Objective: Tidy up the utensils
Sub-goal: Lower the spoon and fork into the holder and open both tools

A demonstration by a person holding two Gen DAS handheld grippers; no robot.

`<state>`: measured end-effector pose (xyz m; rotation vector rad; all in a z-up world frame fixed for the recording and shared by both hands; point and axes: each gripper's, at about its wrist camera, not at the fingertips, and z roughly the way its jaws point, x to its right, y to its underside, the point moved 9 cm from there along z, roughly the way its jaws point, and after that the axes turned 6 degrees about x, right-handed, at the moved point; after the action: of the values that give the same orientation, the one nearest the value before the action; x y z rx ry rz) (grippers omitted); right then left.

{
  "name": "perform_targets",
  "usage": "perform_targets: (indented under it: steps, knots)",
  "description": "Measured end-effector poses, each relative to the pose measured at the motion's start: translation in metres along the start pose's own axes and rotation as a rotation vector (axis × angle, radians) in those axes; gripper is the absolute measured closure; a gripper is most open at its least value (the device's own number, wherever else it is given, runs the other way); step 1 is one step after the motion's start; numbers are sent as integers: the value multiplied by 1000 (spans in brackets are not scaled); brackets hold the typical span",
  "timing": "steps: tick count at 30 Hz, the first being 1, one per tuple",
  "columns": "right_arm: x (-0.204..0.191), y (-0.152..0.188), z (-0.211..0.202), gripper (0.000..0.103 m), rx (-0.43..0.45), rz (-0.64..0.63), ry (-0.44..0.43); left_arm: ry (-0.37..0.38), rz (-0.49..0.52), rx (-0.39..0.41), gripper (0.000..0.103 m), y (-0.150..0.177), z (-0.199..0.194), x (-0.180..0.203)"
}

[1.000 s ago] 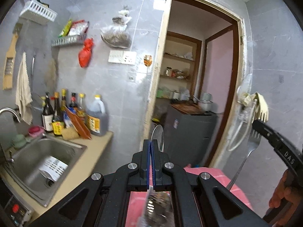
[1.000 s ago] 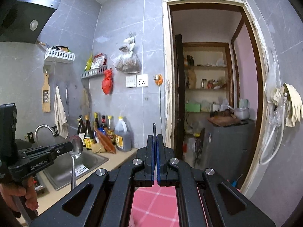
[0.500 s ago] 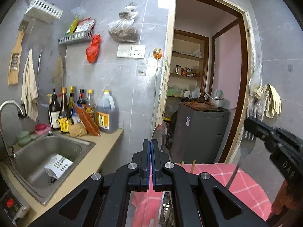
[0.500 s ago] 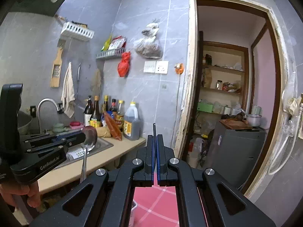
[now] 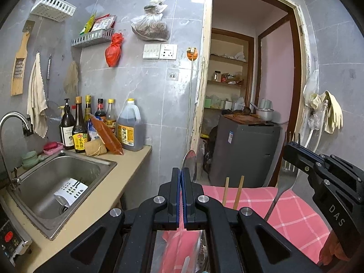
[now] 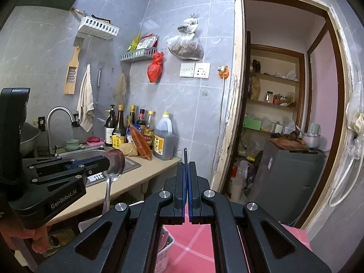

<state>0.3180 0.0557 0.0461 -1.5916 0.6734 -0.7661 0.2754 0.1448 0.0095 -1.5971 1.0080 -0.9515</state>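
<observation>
Both grippers have tipped downward since the earlier frames, so more of the pink checked cloth (image 5: 293, 207) now shows below and ahead of the jaws. The left gripper (image 5: 181, 175) is clenched on a spoon (image 6: 115, 162), whose bowl rises just above the fingertips while its handle hangs below. The right gripper (image 6: 186, 169) is clamped edge-on around a fork (image 5: 283, 183), tines poking up past the jaws and handle slanting down toward the cloth. Two wooden chopsticks (image 5: 232, 191) stand upright just right of the left jaws. Printed on the left gripper's side is "GenRobot.AI"; the right one reads "DAS". Far left of both jaws sit the steel sink (image 5: 56, 182) and labelled sauce bottles (image 5: 78, 127), their print too small to read.
</observation>
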Motion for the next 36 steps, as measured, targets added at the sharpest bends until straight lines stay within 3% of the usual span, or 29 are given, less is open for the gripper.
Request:
perform_targets:
  steps: [18,36]
  knots:
    - [-15,24,1,101,-54,6,-68,12,-27,-27,101,18,-7,-2]
    - [-19,39,-5,99,-107,28,-94,125,-62,-111,100,32,-19,6]
